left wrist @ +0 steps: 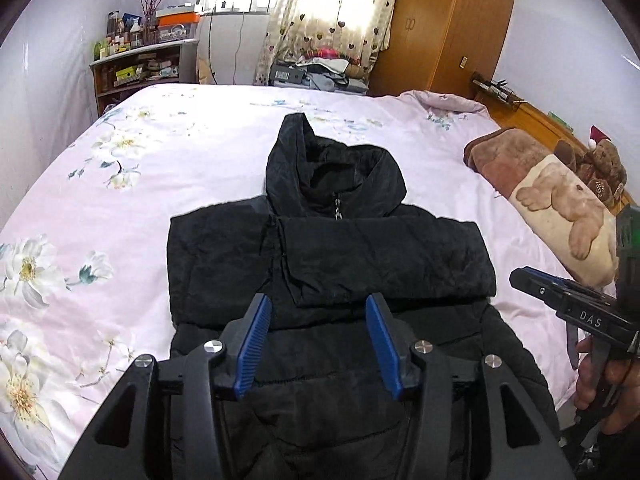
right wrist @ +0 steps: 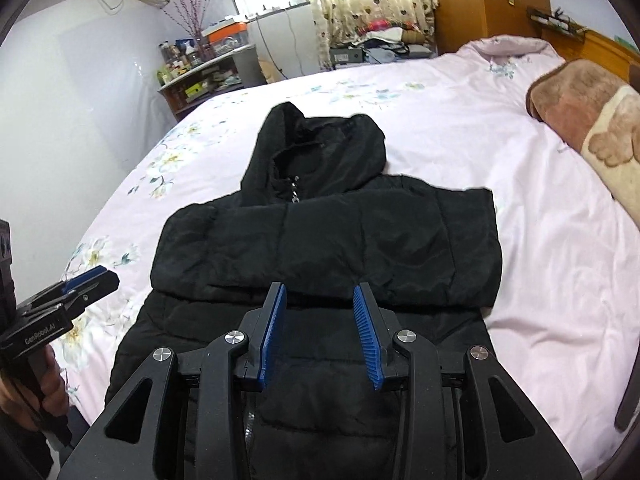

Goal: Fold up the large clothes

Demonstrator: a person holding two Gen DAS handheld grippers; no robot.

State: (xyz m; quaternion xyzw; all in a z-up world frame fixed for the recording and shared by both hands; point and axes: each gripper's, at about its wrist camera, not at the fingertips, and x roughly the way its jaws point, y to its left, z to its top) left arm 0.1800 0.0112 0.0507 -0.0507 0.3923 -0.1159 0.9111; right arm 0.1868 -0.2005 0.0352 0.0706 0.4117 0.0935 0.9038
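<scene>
While I am holding both tools above the near half of the black jacket [left wrist: 332, 256], the left tool [left wrist: 318, 340] is standing wide with nothing between its blue pads, and the right tool [right wrist: 320, 336] is gaping somewhat narrower, also empty. I am judging the main risk as slippage: the padded shell looks slick and puffy, so a shallow pinch at the hem could shed layers, and the sleeves folded across the chest could spring loose if I lift unevenly. Lying flat on the floral bed [left wrist: 120, 184], the jacket is pointing its hood [left wrist: 328, 160] toward twelve o'clock, zipped, with its hem nearest me at six o'clock.
</scene>
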